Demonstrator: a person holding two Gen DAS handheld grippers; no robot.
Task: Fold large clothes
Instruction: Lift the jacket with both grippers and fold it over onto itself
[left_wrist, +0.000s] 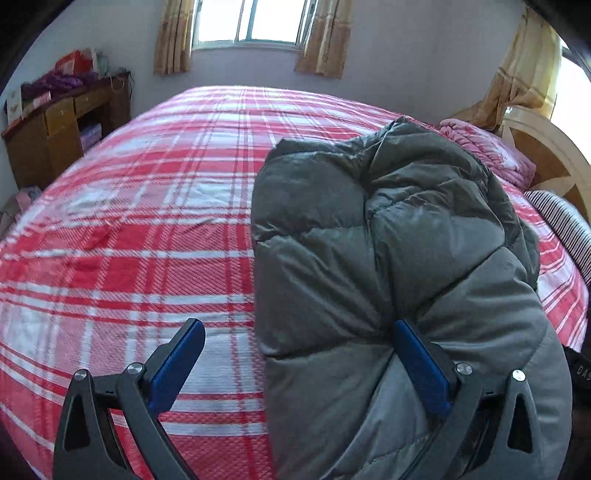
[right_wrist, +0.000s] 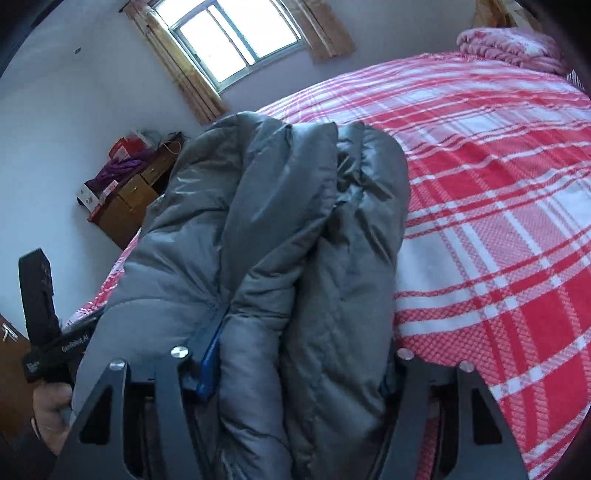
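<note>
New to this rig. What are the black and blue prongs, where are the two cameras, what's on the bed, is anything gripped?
There is no robot arm: a person carries a handheld two-finger gripper in each hand, each with a fisheye camera looking along its fingers. The left gripper stands open: one blue pad presses the folded grey puffer jacket, the other hangs over the red plaid bedspread. In the right view, the right gripper has jacket bulk between its fingers; one pad is buried, so a firm grip is unclear. A pink blanket lies near the headboard. The person's left hand shows there too.
</note>
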